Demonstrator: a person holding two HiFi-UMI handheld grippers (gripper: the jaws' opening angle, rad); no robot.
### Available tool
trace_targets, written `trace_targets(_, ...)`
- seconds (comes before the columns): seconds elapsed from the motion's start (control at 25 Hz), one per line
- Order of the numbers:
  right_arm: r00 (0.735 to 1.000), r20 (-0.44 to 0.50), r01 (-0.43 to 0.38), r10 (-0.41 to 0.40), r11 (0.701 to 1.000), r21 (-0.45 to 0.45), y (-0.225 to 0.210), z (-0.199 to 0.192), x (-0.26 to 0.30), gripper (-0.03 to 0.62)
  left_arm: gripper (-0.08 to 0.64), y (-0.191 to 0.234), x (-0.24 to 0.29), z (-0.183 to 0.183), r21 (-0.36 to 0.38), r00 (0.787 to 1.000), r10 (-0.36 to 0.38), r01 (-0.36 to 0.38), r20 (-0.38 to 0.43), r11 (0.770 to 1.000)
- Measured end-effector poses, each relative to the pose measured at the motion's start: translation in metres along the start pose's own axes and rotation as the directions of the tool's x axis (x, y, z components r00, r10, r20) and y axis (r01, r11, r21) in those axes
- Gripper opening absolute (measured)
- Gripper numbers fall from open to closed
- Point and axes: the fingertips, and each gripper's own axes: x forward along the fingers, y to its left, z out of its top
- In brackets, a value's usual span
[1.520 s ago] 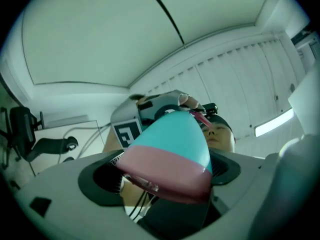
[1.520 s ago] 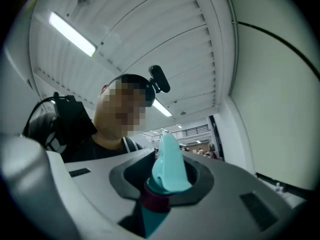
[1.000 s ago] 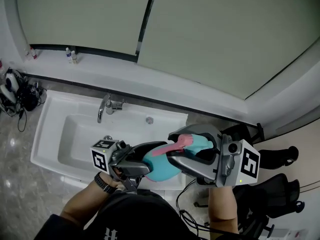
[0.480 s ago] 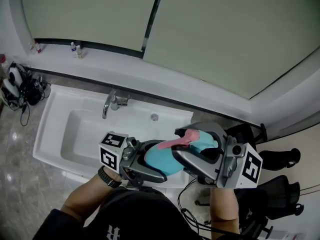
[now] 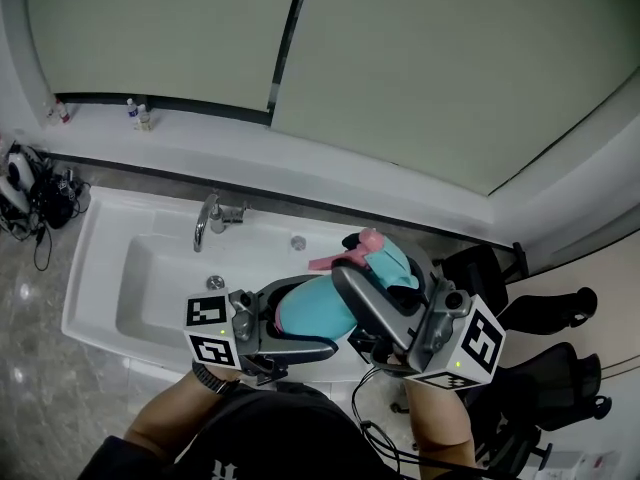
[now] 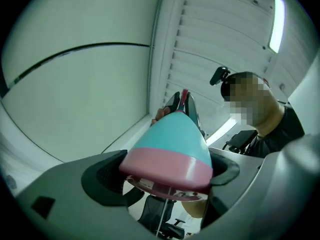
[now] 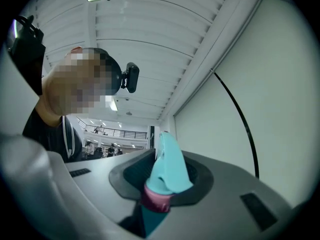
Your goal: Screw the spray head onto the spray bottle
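A teal spray bottle (image 5: 300,310) with a pink band round its base is held in the air above the sink's front edge. Its teal spray head (image 5: 392,266) with pink trigger (image 5: 333,260) sits on the neck. My right gripper (image 5: 378,270) is shut on the spray head (image 7: 170,166), pads pressed on both sides just above the pink collar. My left gripper (image 5: 318,314) reaches round the bottle's wide base (image 6: 170,166). Its jaws stand wide and are closing with the bottle between them.
Below lies a white sink (image 5: 100,268) with a chrome faucet (image 5: 207,218). Small bottles (image 5: 137,114) stand on the ledge under the wall panels. Cables and gear (image 5: 30,193) lie at the left, black chairs (image 5: 560,368) at the right.
The left jaws have widened round the bottle's base, and that gripper has moved slightly. The right gripper has turned with the spray head, so the pink trigger now points further up and left.
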Motion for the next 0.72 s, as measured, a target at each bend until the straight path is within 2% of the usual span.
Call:
trace_targets(0.12,1.0,0.006,0.029,-0.029,1.0,0.006,-0.0051,-0.0028,0.0009,0.086,0.46,0.0052,-0.0034,0.0002,0.019,1.0,0.025,-0.025,-0.001,1.0)
trace_targets(0.32,0.997,-0.033,0.074,-0.075,0.997,-0.037,-0.0097,-0.0081,-0.0009,0.086,0.46,0.0075,-0.0023,-0.0051,-0.095,1.0,-0.028,0.029,0.014,0.995)
trace_targets(0.4,0.996,-0.059,0.066,-0.069,0.997,-0.049,-0.0078,-0.0082,-0.0001,0.09,0.46,0.0053,-0.0029,-0.0042,-0.109,0.999,-0.037,0.039,0.015,0.993)
trace_targets(0.56,0.995,-0.084,0.06,-0.06,0.998,-0.002,-0.0095,-0.0078,-0.0026,0.092,0.46,0.0087,-0.0075,-0.0015,-0.036,1.0,0.002,-0.002,0.004,0.999)
trace_targets(0.72,0.995,-0.063,0.075,-0.075,0.997,-0.003,-0.0112,-0.0045,-0.0032,0.091,0.46,0.011,-0.0086,0.0032,0.064,0.998,0.067,-0.068,0.01,0.996)
